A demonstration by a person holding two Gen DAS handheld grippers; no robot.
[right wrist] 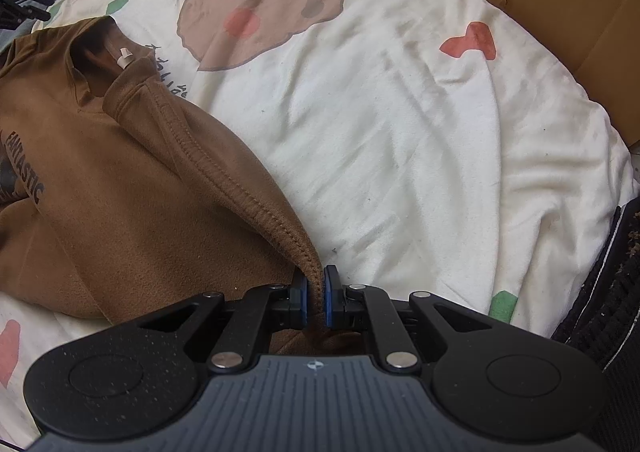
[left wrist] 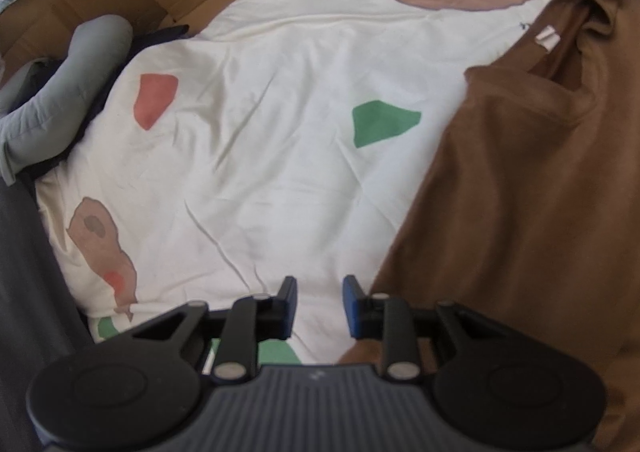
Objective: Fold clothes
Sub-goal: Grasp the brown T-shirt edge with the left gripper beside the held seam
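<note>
Right wrist view: right gripper [right wrist: 316, 302] pinches the brown sweatshirt [right wrist: 132, 187] hem; left gripper [left wrist: 318, 306], fingers apart and empty, must next grab cloth.

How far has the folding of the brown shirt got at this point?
Done: nothing visibly folded; the brown shirt lies rumpled on the printed sheet. In hand: the right gripper pinches a stitched edge of it, while the left gripper is open and holds nothing. Left: all the folds.
</note>
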